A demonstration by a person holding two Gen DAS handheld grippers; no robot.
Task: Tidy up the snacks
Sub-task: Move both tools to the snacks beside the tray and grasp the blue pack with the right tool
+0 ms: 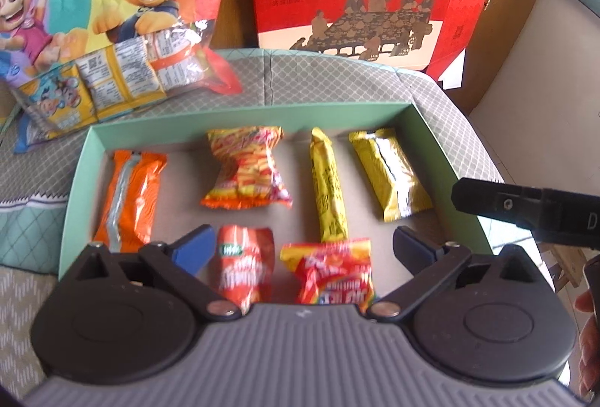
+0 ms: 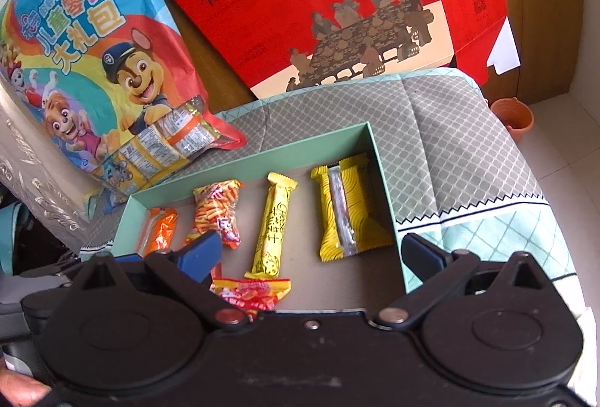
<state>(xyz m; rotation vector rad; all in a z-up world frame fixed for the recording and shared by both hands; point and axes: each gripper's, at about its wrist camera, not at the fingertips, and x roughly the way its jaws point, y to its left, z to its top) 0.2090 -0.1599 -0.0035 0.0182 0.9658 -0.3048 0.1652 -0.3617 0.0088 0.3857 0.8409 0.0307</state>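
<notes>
**Both tongs free over the tray – go for the big bag next?**

So the green tray (image 1: pixel 431 129) sits on the patterned cloth on the bench, and it's got six snacks laid out: an orange pack (image 1: pixel 131 197) on the left, a striped twist pack (image 1: pixel 247 170), a yellow stick (image 1: pixel 328 185) and a yellow bar (image 1: pixel 390 174) along the back, then a red pack (image 1: pixel 243 264) and a red-yellow pack (image 1: pixel 333 275) up front. The left tongs (image 1: pixel 300 245) are spread wide apart with nothing clamped, just hovering over the front two. The right tongs (image 2: pixel 311 257) are the same, wide and empty.

My guess is the next snack comes from the cartoon bag (image 1: pixel 112 77) leaning behind the tray. Tip: come in low at one small pack, pinch its crimped end rather than the puffy middle, and drop it in the bare patch at front right so rows stay neat.
</notes>
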